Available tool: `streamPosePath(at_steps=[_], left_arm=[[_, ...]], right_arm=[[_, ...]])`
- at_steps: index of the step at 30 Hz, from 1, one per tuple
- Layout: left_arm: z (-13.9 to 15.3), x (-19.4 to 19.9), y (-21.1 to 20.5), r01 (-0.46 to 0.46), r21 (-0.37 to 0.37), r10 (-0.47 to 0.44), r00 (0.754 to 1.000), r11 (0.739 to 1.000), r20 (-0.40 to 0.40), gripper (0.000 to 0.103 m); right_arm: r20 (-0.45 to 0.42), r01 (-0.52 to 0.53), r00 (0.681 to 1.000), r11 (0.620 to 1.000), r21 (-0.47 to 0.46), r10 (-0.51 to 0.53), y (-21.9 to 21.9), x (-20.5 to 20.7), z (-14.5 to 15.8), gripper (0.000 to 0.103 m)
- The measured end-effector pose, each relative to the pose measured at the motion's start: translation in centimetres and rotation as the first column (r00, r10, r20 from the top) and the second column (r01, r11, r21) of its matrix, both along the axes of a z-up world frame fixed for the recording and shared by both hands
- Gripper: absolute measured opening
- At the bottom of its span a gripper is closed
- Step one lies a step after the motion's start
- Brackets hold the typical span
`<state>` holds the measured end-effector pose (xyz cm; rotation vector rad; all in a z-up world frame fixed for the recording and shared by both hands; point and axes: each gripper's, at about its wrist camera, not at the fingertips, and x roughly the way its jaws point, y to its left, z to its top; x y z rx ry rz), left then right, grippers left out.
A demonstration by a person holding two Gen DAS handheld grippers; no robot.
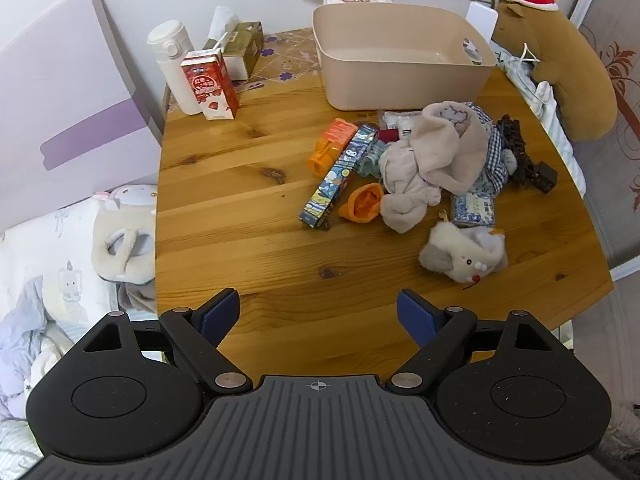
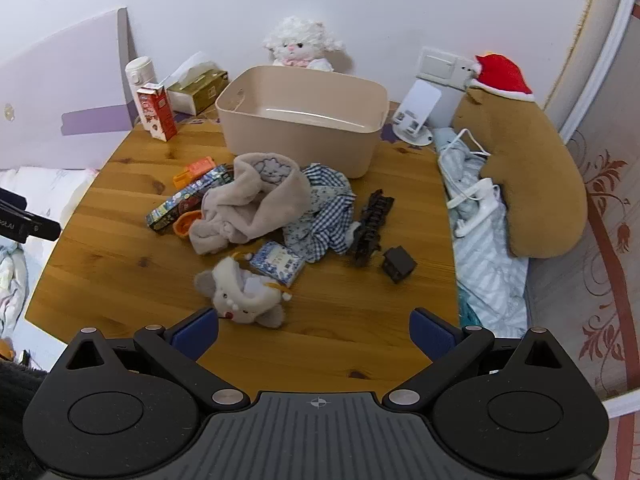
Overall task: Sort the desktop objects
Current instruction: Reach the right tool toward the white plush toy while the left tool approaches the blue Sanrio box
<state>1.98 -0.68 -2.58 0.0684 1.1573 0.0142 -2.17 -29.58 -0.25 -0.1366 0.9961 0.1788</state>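
Note:
A beige bin (image 1: 400, 68) (image 2: 304, 128) stands empty at the back of the wooden table (image 1: 240, 216) (image 2: 120, 272). In front of it lies a heap: a beige fleece cloth (image 1: 436, 152) (image 2: 256, 200), a checked blue cloth (image 2: 332, 220), a long patterned box (image 1: 340, 172) (image 2: 184, 200), an orange item (image 1: 332, 142) (image 2: 196, 170), an orange cup (image 1: 362, 202), a blue tissue pack (image 1: 474, 208) (image 2: 280, 262), black pieces (image 1: 520, 152) (image 2: 372, 220) and a small plush mouse (image 1: 464, 254) (image 2: 244, 292). My left gripper (image 1: 318, 312) and right gripper (image 2: 314, 330) hover open and empty over the near table edge.
A white flask (image 1: 174, 64) (image 2: 138, 76), a red carton (image 1: 210, 84) (image 2: 156, 114) and a tissue box (image 1: 244, 48) (image 2: 198, 90) stand back left. A white lamb plush (image 2: 300, 46) sits behind the bin. A brown plush (image 1: 560, 72) (image 2: 532, 176) lies at right. Bedding borders the table.

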Motion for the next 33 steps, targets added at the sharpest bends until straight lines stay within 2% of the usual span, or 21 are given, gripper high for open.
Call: streamPosePath(at_steps=[9, 17, 20, 25, 33], left_arm=[[-0.8, 1.5, -0.5, 0.014, 0.009, -0.014, 1.000, 1.000, 0.002, 0.087], [-1.7, 3.7, -0.7, 0.036, 0.008, -0.036, 0.999, 0.999, 0.023, 0.087], [-2.4, 4.7, -0.8, 0.043, 0.030, -0.044, 0.999, 0.999, 0.030, 0.087], [-3.7, 5.9, -0.8, 0.052, 0.041, -0.054, 0.998, 0.998, 0.041, 0.087], [-7.1, 8.1, -1.0, 0.079, 0.086, -0.082, 0.996, 0.993, 0.029, 0.087]], right_arm=[[-0.015, -0.042, 0.999, 0.999, 0.001, 0.042, 1.2, 2.2, -0.8, 0.103], [0.010, -0.081, 0.997, 0.997, 0.002, 0.081, 2.2, 4.3, -2.4, 0.103], [0.000, -0.096, 0.995, 0.995, 0.017, 0.096, 2.4, 5.1, -3.2, 0.103], [0.031, -0.124, 0.992, 0.991, 0.040, 0.123, 2.9, 6.3, -4.5, 0.103], [0.042, -0.197, 0.980, 0.976, 0.097, 0.194, 3.9, 8.2, -7.6, 0.103]])
